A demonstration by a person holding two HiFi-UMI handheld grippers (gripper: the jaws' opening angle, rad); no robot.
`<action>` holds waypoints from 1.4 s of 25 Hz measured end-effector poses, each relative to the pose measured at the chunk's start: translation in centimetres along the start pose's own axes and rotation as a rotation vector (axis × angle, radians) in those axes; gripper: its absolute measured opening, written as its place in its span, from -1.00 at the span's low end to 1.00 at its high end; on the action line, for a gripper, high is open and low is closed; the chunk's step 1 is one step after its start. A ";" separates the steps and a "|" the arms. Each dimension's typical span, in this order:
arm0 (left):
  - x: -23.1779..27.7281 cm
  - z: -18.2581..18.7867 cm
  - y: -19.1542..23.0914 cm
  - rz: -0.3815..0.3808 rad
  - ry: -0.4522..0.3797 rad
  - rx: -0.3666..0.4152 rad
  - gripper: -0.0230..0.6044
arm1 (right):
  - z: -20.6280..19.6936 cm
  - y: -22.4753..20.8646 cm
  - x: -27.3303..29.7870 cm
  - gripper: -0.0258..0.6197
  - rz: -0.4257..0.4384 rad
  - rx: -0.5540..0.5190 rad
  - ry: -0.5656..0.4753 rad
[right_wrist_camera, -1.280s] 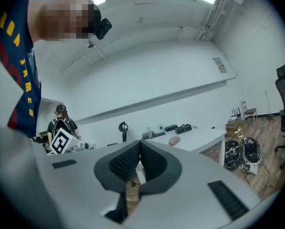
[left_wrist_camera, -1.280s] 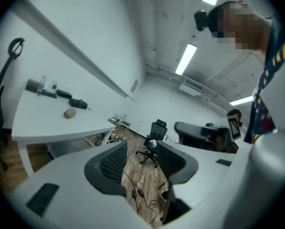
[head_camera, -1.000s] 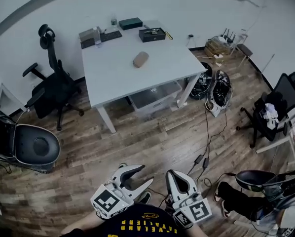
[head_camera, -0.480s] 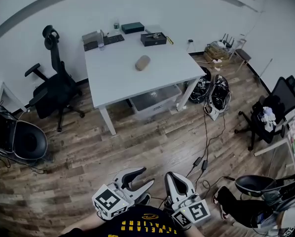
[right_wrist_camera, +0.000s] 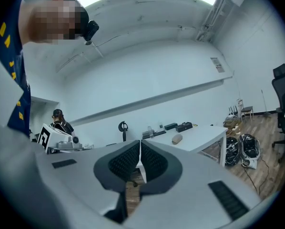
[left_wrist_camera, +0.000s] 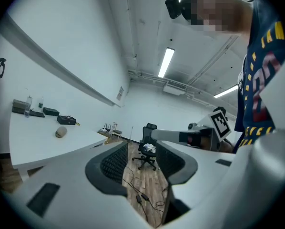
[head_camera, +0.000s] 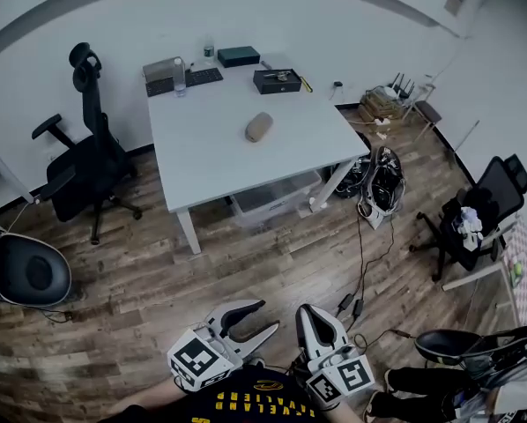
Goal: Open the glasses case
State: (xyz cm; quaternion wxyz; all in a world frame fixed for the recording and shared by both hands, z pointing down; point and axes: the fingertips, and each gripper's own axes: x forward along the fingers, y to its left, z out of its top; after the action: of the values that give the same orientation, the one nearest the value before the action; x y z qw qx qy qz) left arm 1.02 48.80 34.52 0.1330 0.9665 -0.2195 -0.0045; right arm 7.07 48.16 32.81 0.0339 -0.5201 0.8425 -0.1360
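Jaws gape empty on left gripper (head_camera: 265, 315), meet on right gripper (head_camera: 305, 311); glasses case (head_camera: 258, 127) seemingly closed on table (head_camera: 215, 152).

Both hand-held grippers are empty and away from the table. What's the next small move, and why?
Probably step toward the table, since the glasses case lies closed on it, well beyond the open left hand-held gripper and the shut right hand-held gripper.

Right gripper (right_wrist_camera: 140, 147), fingers (right_wrist_camera: 122, 164) pressed together, glasses case (right_wrist_camera: 177, 138) on white table (right_wrist_camera: 203, 136)

One table (head_camera: 219, 152), one glasses case (head_camera: 258, 127), two — left tongs (head_camera: 266, 315), right tongs (head_camera: 305, 310)
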 end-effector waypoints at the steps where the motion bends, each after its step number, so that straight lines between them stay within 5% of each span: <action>1: -0.2 0.3 0.8 -0.004 -0.002 0.006 -0.31 | 0.0 0.2 0.9 -0.86 -0.002 0.000 0.003; 22: 0.3 0.8 9.5 0.024 0.016 -0.058 -0.31 | -1.0 -0.7 10.2 -0.86 0.031 0.058 0.080; 35: 9.8 2.8 15.6 0.102 0.036 -0.044 -0.31 | 2.3 -10.6 17.0 -0.86 0.113 0.093 0.083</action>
State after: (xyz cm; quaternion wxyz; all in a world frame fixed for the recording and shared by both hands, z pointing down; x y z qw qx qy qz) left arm 3.11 30.35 36.36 0.1582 0.9509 -0.2657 0.0148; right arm 8.95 28.15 34.85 0.0306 -0.4633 0.8640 -0.1944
